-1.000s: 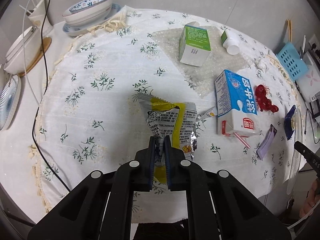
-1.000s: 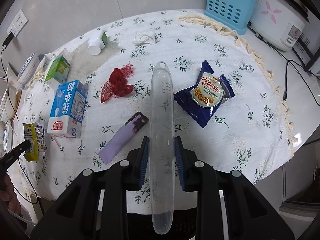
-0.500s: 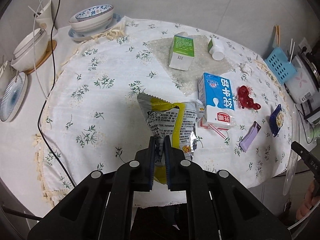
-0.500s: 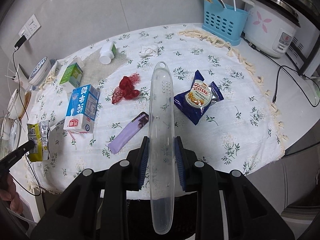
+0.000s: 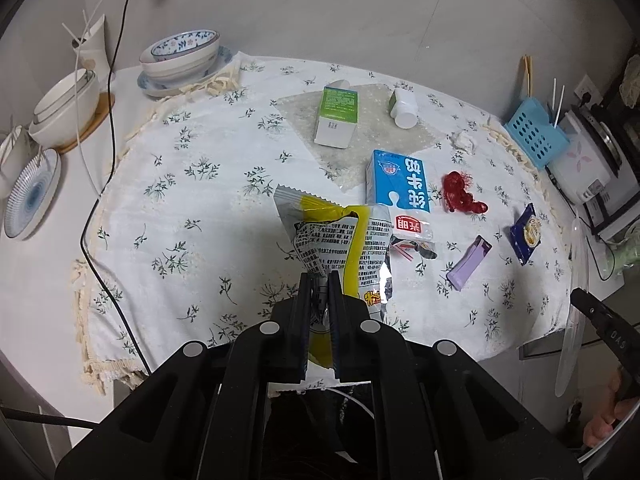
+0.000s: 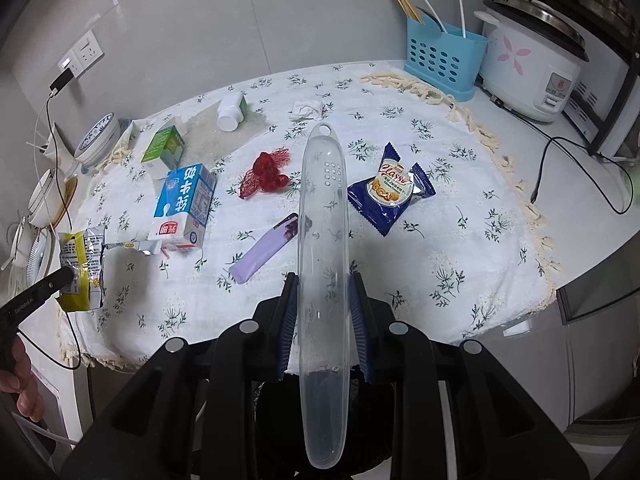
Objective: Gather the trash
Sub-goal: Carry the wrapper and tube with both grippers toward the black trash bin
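A kitchen counter under a white floral tablecloth [image 6: 460, 248], against a grey tiled wall, strewn with litter. My left gripper [image 5: 320, 280] is clamped tight on a crumpled yellow-and-silver snack wrapper [image 5: 340, 240], which hangs lifted clear of the cloth, just ahead of the fingers. My right gripper [image 6: 323, 296] is closed narrowly around a clear plastic toothbrush case [image 6: 322, 240], pinched near its lower half, the long end jutting forward over the table.

Beyond the wrapper, ahead and to the right of my left gripper, lies a blue-and-white milk carton [image 5: 400, 188] on its side, with a red mesh net [image 5: 460, 192] beside it. Farther on sit a green-and-white carton [image 5: 336, 116] and a small white bottle [image 5: 404, 108] on a sheet of bubble wrap [image 5: 372, 136]. Just left of the case in my right gripper lies a lilac wrapper [image 6: 266, 254]; just right of it, a dark blue biscuit packet [image 6: 390, 194]. A crumpled tissue [image 6: 306, 109] rests well ahead.

At the far right stand a blue utensil caddy [image 6: 440, 60] and a white rice cooker [image 6: 532, 68]; bowls [image 5: 180, 52] are stacked at the far left.

Both hands are loaded, so the step in hand, as I judge it, is carrying these to a bin, which I cannot see. I should hold both grips firm and keep the long case from sweeping the table.
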`<state>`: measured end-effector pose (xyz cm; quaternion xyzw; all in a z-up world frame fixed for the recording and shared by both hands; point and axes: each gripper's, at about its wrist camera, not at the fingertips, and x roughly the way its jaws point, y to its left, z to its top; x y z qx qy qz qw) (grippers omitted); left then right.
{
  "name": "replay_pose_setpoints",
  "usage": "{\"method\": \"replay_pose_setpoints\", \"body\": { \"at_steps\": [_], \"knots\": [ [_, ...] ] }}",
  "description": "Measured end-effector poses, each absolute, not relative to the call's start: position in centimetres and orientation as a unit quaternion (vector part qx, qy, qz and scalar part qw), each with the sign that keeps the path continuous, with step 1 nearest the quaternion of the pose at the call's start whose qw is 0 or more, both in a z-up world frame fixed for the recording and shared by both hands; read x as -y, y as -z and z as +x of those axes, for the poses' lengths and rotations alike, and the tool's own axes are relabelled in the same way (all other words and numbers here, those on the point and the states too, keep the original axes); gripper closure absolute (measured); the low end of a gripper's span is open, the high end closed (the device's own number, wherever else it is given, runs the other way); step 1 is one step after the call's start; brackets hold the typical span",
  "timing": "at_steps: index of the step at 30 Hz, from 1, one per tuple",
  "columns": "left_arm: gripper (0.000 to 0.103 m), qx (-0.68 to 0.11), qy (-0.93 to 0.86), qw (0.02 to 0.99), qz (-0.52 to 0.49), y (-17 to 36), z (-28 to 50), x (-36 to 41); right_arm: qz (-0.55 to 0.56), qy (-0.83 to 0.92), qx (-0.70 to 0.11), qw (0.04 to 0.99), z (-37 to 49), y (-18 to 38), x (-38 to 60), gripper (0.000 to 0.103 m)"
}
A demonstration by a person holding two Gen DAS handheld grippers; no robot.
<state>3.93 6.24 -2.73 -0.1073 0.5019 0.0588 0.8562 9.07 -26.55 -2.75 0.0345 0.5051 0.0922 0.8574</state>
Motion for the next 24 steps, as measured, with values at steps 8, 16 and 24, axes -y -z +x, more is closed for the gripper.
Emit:
{"method": "replay_pose_setpoints", "body": {
  "at_steps": [8,16,24],
  "knots": [
    [0.096,-0.494,-0.049,0.861,-0.108,2.2,2.1,-4.9,0.030,-0.100,-0.499,0.860,7.1,2.1,27.1,0.078],
    [0.096,-0.489,-0.035,0.865,-0.103,1.9,0.4,-3.3,0.026,-0.104,-0.494,0.863,5.2,1.8,27.5,0.078],
    [0.096,-0.484,-0.019,0.870,-0.095,1.8,-1.2,-1.6,0.022,-0.108,-0.491,0.864,3.4,1.7,28.2,0.078]
  ]
}}
